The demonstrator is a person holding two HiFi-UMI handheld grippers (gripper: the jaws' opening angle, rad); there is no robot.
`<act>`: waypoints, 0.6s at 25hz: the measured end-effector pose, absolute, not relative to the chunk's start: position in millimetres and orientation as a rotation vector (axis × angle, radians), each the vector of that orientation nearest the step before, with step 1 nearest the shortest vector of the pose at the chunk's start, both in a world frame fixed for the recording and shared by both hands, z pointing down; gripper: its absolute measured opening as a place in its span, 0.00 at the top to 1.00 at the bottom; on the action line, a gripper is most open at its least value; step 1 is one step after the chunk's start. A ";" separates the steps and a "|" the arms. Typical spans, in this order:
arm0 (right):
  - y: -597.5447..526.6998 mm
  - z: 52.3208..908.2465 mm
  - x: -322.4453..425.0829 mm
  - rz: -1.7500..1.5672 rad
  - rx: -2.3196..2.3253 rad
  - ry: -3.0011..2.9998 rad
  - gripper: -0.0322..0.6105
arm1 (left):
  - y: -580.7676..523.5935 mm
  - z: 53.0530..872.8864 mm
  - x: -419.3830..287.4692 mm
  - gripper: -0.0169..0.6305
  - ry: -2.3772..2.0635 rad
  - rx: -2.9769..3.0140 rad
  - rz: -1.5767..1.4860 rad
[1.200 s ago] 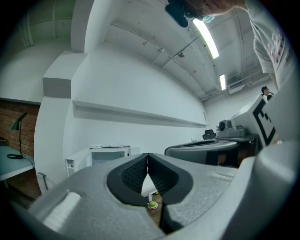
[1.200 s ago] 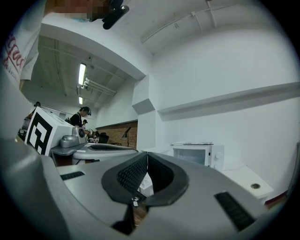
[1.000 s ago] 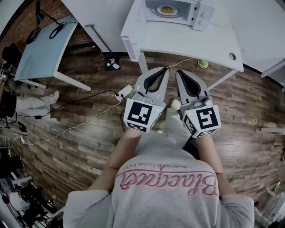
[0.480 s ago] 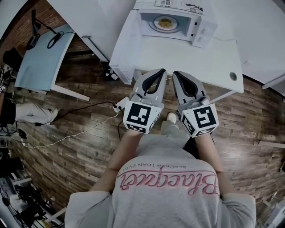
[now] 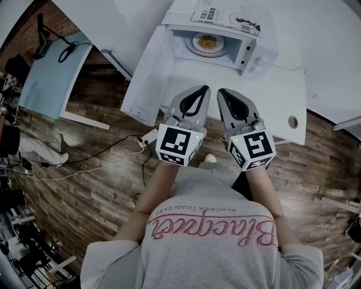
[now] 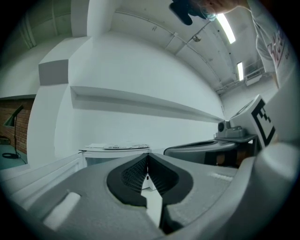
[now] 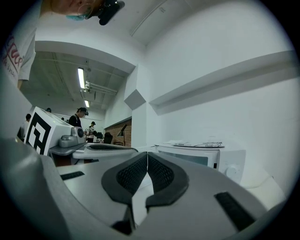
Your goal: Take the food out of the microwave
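A white microwave (image 5: pixel 251 53) stands on a white table (image 5: pixel 271 96) with its door (image 5: pixel 148 76) swung open to the left. Inside it a plate of yellowish food (image 5: pixel 207 42) rests on the turntable. My left gripper (image 5: pixel 204 89) and right gripper (image 5: pixel 220 91) are held side by side over the table's near edge, short of the microwave, both shut and empty. In the left gripper view the shut jaws (image 6: pixel 148 160) point level at the microwave (image 6: pixel 117 151). The right gripper view shows shut jaws (image 7: pixel 147 154) with the microwave (image 7: pixel 197 157) ahead to the right.
Papers (image 5: pixel 225 17) lie on top of the microwave. The table has a round cable hole (image 5: pixel 292 121) at its right. A blue-grey desk (image 5: pixel 51 62) stands at left, with cables (image 5: pixel 113 163) across the wooden floor. People (image 7: pixel 80 117) stand far back in the room.
Both grippers have moved forward together toward the table. The microwave and the plate now sit closer and lower in the head view. Both pairs of jaws stayed shut.
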State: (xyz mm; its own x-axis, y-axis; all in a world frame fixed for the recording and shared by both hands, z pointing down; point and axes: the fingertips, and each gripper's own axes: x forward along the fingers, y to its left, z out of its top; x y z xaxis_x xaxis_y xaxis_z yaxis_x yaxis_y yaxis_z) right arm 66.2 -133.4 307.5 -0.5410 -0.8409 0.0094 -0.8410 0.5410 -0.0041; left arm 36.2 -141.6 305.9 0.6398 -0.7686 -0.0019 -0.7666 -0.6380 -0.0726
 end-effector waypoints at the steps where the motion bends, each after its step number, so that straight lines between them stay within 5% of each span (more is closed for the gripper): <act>1: -140.3 309.3 69.4 0.019 1.496 -2.753 0.93 | -148.4 307.4 39.5 0.96 1.311 -2.782 -0.049; 15: -213.4 348.1 95.3 0.163 1.493 -2.732 0.93 | -215.9 334.2 50.1 0.96 1.347 -2.777 -0.150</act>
